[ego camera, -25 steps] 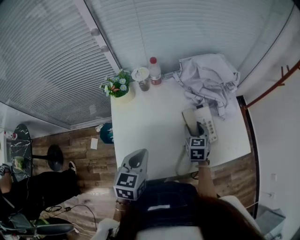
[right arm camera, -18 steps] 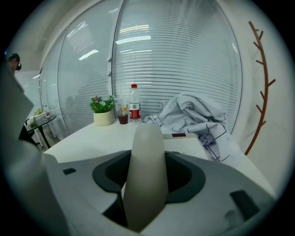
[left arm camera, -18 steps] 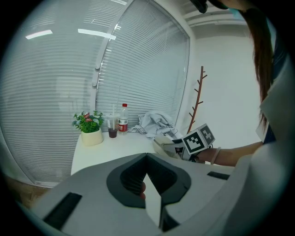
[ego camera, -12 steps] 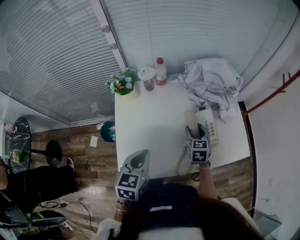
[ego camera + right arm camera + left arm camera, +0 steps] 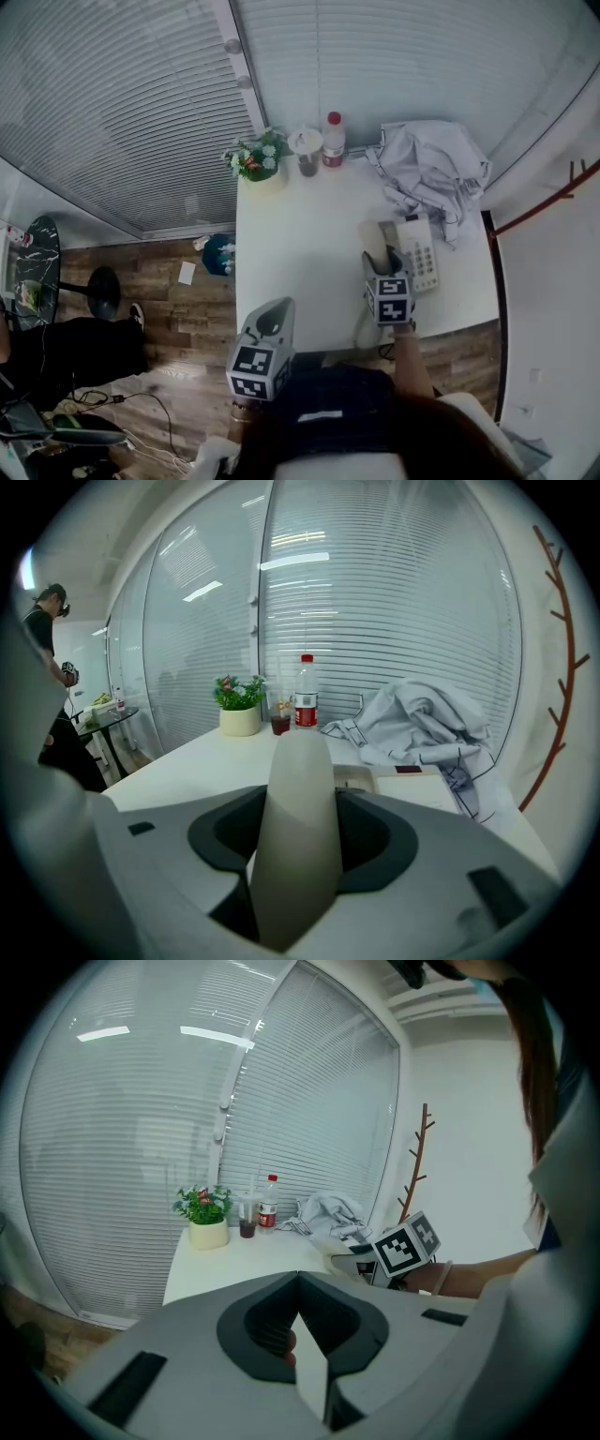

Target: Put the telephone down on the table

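Note:
The beige telephone base with its keypad sits on the right part of the white table. My right gripper hovers just left of the base, shut on the beige handset, which stands upright between its jaws. In the right gripper view the base lies straight ahead. A cord hangs from the handset over the table's near edge. My left gripper is held off the table's near left corner, its jaws touching with nothing in them.
At the table's far edge stand a potted plant, a cup and a red-capped bottle. A crumpled white garment lies at the back right, behind the base. A coat stand rises right of the table. Blinds line the far side.
The head view has drifted, so the table sits a little higher and to the right. Both grippers keep nearly the same places; the handset stays in the right gripper.

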The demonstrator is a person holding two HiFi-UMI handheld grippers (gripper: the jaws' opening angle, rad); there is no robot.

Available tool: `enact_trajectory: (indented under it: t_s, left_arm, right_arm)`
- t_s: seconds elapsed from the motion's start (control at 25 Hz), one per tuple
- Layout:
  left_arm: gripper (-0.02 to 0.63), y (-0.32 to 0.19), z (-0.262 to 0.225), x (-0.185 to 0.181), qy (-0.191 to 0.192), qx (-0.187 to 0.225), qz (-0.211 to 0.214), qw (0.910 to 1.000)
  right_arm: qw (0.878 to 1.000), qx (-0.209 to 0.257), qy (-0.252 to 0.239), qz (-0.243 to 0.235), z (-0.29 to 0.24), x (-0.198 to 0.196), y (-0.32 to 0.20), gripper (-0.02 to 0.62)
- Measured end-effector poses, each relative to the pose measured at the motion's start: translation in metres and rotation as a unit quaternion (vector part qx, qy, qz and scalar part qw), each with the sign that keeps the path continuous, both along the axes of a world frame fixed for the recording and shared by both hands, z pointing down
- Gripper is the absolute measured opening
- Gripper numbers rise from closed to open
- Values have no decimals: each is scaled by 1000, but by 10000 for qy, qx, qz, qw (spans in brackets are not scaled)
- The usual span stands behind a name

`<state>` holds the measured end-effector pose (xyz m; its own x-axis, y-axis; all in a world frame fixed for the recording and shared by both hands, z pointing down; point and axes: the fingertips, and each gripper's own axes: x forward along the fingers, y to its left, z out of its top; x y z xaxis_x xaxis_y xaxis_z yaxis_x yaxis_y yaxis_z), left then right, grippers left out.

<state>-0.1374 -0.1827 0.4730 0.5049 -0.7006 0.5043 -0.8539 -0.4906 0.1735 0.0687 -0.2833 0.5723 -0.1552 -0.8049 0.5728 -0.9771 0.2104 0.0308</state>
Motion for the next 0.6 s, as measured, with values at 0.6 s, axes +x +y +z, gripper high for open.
enact_trajectory:
  t_s: [0.6]
  left_arm:
    - [7,7,4,-27,-29,-66,-381,9992]
  right_arm:
    - [9976,-199,-138,-655,16,-57,-3,222]
